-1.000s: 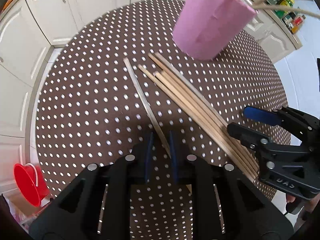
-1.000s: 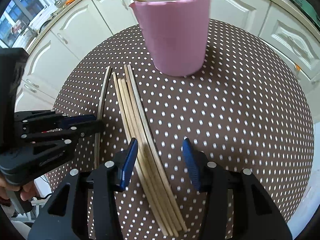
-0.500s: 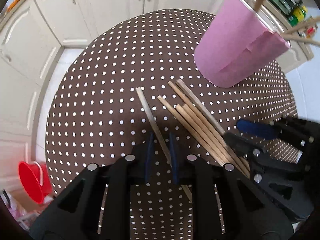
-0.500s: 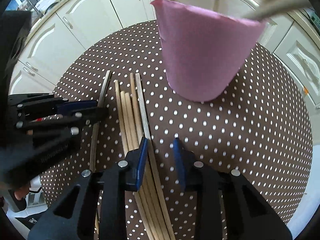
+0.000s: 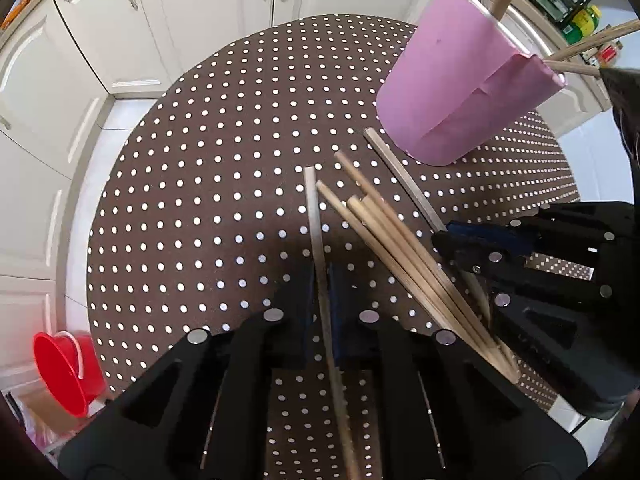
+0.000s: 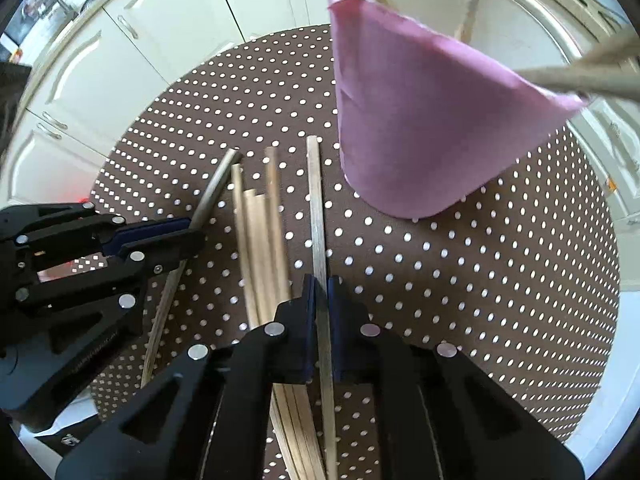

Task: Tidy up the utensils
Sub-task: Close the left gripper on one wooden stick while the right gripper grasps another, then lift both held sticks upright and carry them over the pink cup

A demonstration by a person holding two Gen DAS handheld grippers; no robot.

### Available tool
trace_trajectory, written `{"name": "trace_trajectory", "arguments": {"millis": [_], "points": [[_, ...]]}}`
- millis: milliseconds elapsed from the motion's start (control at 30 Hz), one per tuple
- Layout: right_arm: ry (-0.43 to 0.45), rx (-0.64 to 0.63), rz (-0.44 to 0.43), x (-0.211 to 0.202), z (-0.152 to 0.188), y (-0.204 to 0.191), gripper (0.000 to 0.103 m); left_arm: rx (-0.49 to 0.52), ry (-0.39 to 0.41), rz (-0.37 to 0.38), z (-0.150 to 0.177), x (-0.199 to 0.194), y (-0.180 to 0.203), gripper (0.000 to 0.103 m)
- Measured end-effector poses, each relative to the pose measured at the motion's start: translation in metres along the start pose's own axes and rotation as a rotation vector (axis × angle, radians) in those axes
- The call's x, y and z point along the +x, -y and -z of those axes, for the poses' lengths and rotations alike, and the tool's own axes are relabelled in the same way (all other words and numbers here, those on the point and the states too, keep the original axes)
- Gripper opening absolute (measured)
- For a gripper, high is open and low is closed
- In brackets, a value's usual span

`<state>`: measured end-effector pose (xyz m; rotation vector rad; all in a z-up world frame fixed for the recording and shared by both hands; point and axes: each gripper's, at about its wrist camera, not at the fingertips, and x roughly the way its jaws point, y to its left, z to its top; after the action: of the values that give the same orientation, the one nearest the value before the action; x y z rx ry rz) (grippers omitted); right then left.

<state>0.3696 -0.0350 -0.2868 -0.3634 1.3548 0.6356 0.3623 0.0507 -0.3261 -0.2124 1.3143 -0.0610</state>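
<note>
A pink cup (image 5: 464, 88) (image 6: 420, 120) with several sticks in it stands at the far side of the dotted round table (image 5: 200, 200). My left gripper (image 5: 322, 280) is closing its jaws, and the pads press on a pale square-edged chopstick (image 5: 314, 208) that points ahead. In the right wrist view the same gripper (image 6: 176, 232) comes in from the left. My right gripper (image 6: 322, 284) is also closing, pads tight on a second pale chopstick (image 6: 316, 200) beside the cup. Between the two lies a loose bundle of wooden chopsticks (image 5: 400, 248) (image 6: 260, 240) on the cloth.
White cabinet doors (image 5: 208, 8) ring the table on the far and left sides. A red bucket (image 5: 60, 372) sits on the floor at the lower left. The cup stands just right of the right gripper's chopstick.
Both grippers have shut on a chopstick each. The right one slid toward the cup as it narrowed. The left one's chopstick now points straighter ahead, and the bundle has spread a little.
</note>
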Motion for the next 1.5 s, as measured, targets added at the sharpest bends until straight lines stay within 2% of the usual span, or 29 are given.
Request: {"name": "trace_trajectory", "arguments": {"millis": [133, 267, 667, 800, 1067, 1367, 1500], "points": [[0.026, 0.044, -0.05, -0.013, 0.014, 0.011, 0.005, 0.003, 0.014, 0.043, 0.007, -0.016, 0.003, 0.006], [0.082, 0.068, -0.092, -0.038, 0.021, 0.011, 0.005, 0.04, 0.062, 0.091, 0.01, -0.041, 0.007, 0.006], [0.288, 0.1, -0.12, -0.131, 0.051, -0.008, 0.005, 0.139, 0.186, 0.196, 0.017, -0.113, 0.024, 0.006], [0.341, 0.125, -0.165, -0.154, 0.063, -0.011, 0.005, 0.153, 0.232, 0.218, 0.009, -0.138, 0.023, 0.006], [0.373, 0.117, -0.172, -0.157, 0.064, -0.021, 0.005, 0.181, 0.319, 0.267, 0.0, -0.175, 0.028, 0.006], [0.385, 0.125, -0.197, -0.162, 0.062, -0.016, 0.005, 0.21, 0.377, 0.301, -0.01, -0.195, 0.044, 0.006], [0.413, 0.129, -0.182, -0.172, 0.06, -0.012, 0.005, 0.226, 0.398, 0.287, -0.016, -0.202, 0.05, 0.006]]}}
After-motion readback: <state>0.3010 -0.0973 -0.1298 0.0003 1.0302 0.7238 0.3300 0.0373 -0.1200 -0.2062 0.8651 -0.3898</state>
